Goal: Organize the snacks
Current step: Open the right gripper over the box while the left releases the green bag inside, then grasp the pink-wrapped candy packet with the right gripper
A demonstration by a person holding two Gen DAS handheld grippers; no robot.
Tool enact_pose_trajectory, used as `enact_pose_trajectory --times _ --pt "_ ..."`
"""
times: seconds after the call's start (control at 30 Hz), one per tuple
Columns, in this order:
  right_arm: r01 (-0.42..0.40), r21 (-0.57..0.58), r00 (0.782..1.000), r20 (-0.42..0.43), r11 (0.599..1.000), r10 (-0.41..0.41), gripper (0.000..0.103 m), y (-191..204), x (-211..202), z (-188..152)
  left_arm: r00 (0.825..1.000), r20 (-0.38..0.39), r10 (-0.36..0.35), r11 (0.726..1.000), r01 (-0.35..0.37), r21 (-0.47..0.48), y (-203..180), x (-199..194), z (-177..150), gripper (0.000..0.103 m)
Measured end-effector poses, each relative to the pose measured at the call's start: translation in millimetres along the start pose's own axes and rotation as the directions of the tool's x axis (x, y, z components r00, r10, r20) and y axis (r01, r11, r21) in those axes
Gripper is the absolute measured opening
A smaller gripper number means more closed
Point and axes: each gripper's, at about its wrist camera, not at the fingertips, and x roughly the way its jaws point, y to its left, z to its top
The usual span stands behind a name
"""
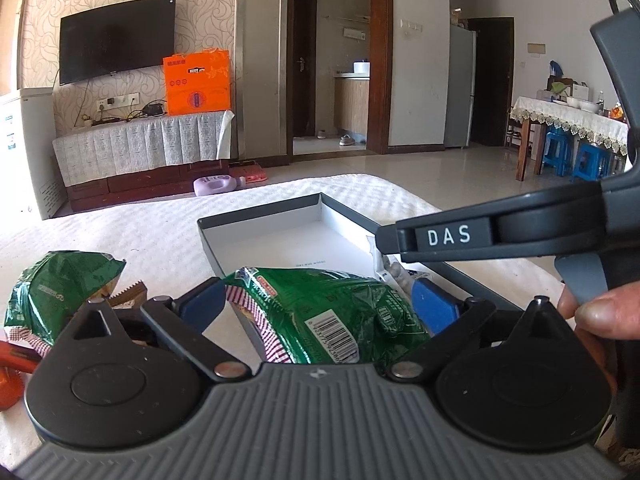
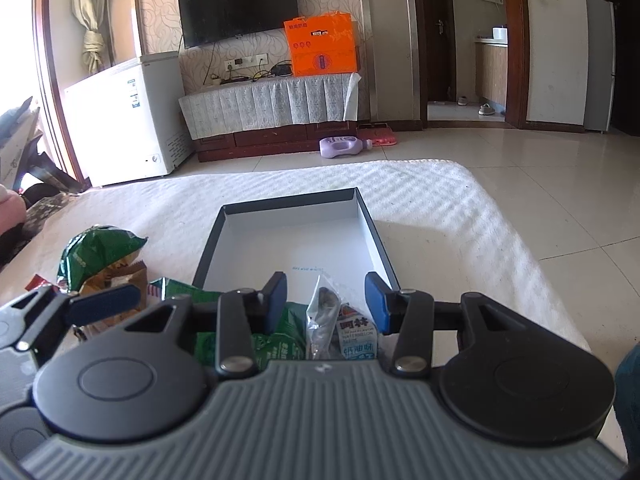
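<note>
**Two grippers at the box, snacks counted**

Far left on the white-covered tabletop [image 2: 420, 200]: one crumpled green snack bag [image 1: 60, 280], with one tan zigzag-edged packet [image 1: 128, 292] tucked against it. One orange object [image 1: 12, 376] shows at the left edge (too cut off to identify).

Centre: left gripper [image 1: 320, 304], jaws released and spread wide, pads clear of a second green snack bag [image 1: 332, 312] that lies between them, over the near-left rim of the box.

One shallow grey box [image 2: 368, 216], white inside, far half bare.

Right: right gripper [image 2: 326, 304], jaws part-open; one clear packet of seeds [image 2: 324, 312] with a blue and white label stands between them, untouched by either pad, at the box's near end.

Green bags: two.
</note>
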Motion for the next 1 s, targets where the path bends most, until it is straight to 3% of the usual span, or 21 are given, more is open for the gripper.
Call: enact_pose_trajectory --times 0.27,0.6,0.87,1.0 --pt "-0.014 0.017 0.996 0.088 1.0 0.012 0.047 7 -29 0 0.997 0.062 0.041 0.999 -0.041 0.0 2 -39 0 0.101" --pt "-0.079 0.01 0.993 0.09 0.997 0.077 0.047 25 -42 -3 0.991 0.097 0.096 0.994 -0.089 -0.071 35 -94 -11 0.101" --pt "-0.162 -0.074 0.984 0.059 0.984 0.166 0.046 57 -47 -13 0.983 0.048 0.18 0.981 -0.175 -0.089 74 -126 -28 0.101" --pt "-0.216 -0.155 0.976 0.003 0.964 0.22 0.046 79 -45 -22 0.962 0.009 0.274 0.957 -0.272 -0.1 95 -133 -35 0.101"
